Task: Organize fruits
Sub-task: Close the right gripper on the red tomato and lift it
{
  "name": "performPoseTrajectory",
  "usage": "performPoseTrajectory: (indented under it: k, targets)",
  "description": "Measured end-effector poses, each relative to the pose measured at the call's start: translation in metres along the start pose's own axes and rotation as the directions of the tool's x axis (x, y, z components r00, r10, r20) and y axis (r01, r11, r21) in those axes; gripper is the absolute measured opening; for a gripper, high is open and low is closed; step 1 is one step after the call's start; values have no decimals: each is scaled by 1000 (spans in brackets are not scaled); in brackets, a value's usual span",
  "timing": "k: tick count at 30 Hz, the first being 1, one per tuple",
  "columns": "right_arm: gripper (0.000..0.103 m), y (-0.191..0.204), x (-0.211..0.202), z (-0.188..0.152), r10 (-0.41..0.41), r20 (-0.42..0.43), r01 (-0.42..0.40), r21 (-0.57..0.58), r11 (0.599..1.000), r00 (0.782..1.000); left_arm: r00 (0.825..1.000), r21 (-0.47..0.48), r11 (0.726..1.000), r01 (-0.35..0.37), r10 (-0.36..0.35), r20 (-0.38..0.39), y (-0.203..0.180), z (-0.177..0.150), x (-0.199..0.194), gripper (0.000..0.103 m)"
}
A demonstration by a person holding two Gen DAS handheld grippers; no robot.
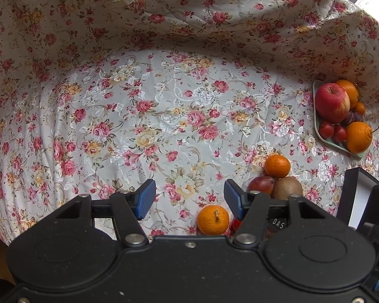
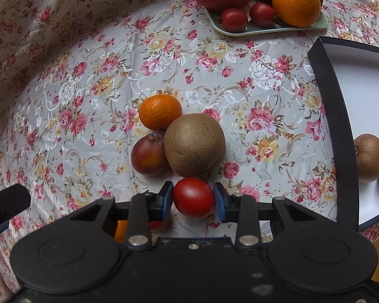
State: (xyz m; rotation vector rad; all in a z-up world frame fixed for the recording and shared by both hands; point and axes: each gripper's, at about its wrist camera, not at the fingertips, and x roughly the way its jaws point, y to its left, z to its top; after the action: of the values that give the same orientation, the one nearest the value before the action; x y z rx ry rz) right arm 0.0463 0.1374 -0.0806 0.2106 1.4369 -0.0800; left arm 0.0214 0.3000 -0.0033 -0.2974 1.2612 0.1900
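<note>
The small smooth red tomato (image 2: 193,197) sits pinched between the blue pads of my right tongs (image 2: 193,198), just in front of the fuzzy brown kiwi (image 2: 194,144), which touches a round orange mandarin (image 2: 160,111) and a dark red plum (image 2: 149,156) on the flowered cloth of the counter (image 2: 88,101). My left tongs (image 1: 189,200) hang released over bare cloth, beside a stemmed orange (image 1: 213,220). A pale green tray (image 2: 240,31) of fruit lies farther off.

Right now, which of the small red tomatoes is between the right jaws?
The loose tomato just below the kiwi, pressed by both blue pads. The other two tomatoes lie on the green tray, untouched.
</note>
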Motion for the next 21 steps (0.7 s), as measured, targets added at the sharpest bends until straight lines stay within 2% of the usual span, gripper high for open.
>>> performPoseTrajectory:
  k: [21]
  targets:
    - [36,-33,-24,2,25,18,-25,31,999,1000,1000,58,998,7,-6,-10,-43,-3,4,63]
